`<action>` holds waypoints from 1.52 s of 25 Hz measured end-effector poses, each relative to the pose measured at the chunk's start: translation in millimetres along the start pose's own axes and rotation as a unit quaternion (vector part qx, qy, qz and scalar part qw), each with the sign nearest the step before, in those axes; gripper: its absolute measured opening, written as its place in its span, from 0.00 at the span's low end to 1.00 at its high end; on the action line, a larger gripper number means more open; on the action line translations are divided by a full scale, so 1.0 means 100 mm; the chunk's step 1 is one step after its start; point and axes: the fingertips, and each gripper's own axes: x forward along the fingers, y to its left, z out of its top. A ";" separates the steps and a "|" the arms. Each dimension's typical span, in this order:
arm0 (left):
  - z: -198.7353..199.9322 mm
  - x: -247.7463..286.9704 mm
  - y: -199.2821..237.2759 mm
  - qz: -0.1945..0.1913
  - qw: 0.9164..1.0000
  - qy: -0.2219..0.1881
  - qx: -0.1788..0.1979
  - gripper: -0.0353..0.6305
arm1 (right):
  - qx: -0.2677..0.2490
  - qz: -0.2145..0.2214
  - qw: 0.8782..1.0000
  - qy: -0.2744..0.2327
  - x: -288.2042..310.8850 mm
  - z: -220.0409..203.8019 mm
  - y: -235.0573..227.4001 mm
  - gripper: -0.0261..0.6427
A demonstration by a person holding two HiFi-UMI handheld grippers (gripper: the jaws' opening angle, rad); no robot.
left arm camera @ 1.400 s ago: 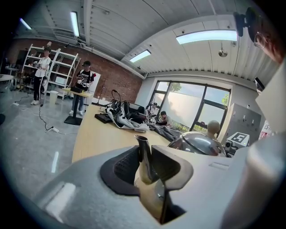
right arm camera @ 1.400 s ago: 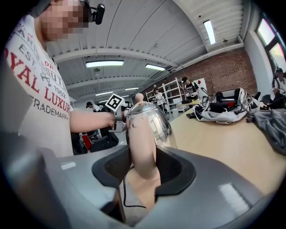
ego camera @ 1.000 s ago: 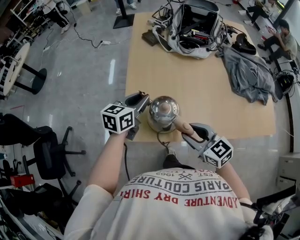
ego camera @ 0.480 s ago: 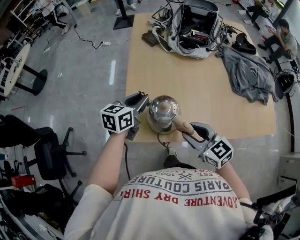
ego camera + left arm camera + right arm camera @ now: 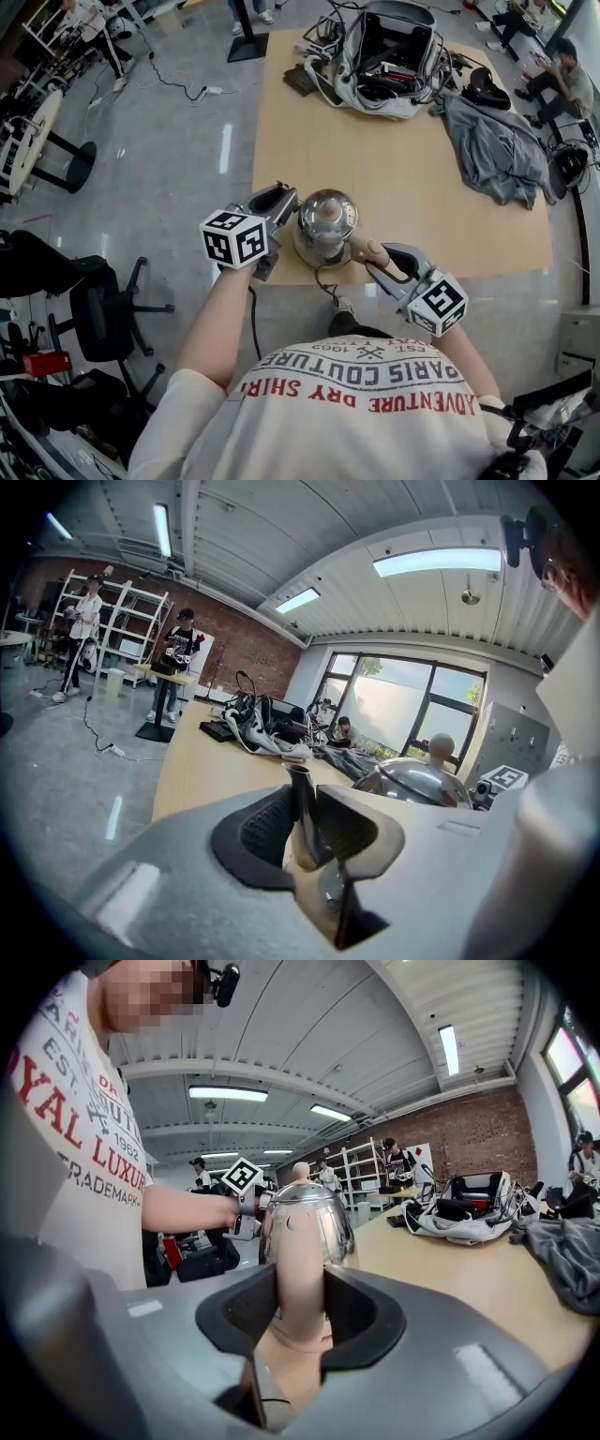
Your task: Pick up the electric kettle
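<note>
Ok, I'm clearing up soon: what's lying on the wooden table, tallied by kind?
Shiny steel kettle with beige handle: 1
Open grey backpack: 1
Crumpled grey garment: 1
Black items, kind unclear: 2
Total: 5

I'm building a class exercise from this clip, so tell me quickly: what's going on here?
A person stands at the near edge of a wooden table with a handheld gripper in each hand, working on a shiny metal kettle. The left gripper has the kettle's thin spout pinched between its jaws. The right gripper is at the tan handle, which fills the gap as its jaws are closing on it. The kettle sits on the table, not yet lifted.
</note>
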 end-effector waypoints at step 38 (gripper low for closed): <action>-0.36 -1.42 -1.09 -0.008 0.999 -0.041 0.016 0.17 | -0.017 -0.010 0.998 -0.052 -0.95 0.06 1.29 0.25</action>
